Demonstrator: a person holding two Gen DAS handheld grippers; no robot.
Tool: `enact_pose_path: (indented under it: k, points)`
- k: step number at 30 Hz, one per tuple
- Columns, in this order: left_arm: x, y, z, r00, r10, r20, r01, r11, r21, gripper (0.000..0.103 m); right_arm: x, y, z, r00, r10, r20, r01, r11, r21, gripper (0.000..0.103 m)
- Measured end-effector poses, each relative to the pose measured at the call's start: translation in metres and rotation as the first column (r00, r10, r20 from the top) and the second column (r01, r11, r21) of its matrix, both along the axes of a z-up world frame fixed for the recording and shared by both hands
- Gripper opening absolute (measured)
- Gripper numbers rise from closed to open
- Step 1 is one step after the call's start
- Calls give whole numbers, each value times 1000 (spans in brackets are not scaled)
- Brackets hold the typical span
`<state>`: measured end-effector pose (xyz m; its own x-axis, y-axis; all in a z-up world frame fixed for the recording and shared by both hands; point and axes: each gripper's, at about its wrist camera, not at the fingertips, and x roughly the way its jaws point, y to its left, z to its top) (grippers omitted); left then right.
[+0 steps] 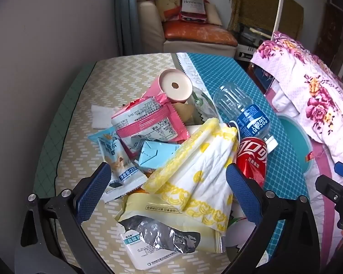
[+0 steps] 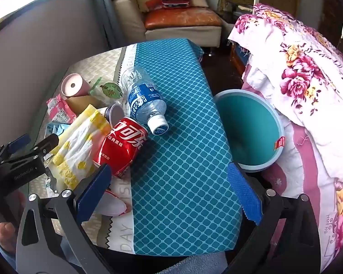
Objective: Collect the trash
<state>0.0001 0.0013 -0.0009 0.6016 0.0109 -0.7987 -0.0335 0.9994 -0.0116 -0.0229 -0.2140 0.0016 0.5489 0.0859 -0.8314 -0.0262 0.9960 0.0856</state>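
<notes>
Teal-patterned tablecloth (image 2: 183,159), sofa (image 2: 171,22) beyond.

A lived-in home, likely a sitting room: a cream sofa (image 2: 183,29) with an orange cushion (image 2: 183,17) stands at the back, a flowered quilt (image 2: 308,80) is heaped at the right, and a patterned cloth (image 2: 183,159) covers the counter.

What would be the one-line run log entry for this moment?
left gripper: open over trash pile | right gripper: open, empty | red can, bottle: on table | bin: empty
</notes>
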Motion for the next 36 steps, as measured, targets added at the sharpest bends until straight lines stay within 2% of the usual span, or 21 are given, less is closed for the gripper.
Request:
enact_pose_path:
  k: [4, 10, 36]
  points:
    - [-1, 10, 1, 1000, -7, -3, 7, 998, -69, 100, -1, 3, 4, 999, 45, 11, -45, 999, -10, 97]
    - [-4, 3, 3, 1000, -11, -1, 11, 1000, -28, 100, -4, 8, 2, 998, 50, 37, -48, 997, -55, 97]
    - [6, -4, 0, 999, -34, -40, 33, 999, -15, 100, 9, -21, -6, 999, -6, -33, 6, 1000, -3, 97]
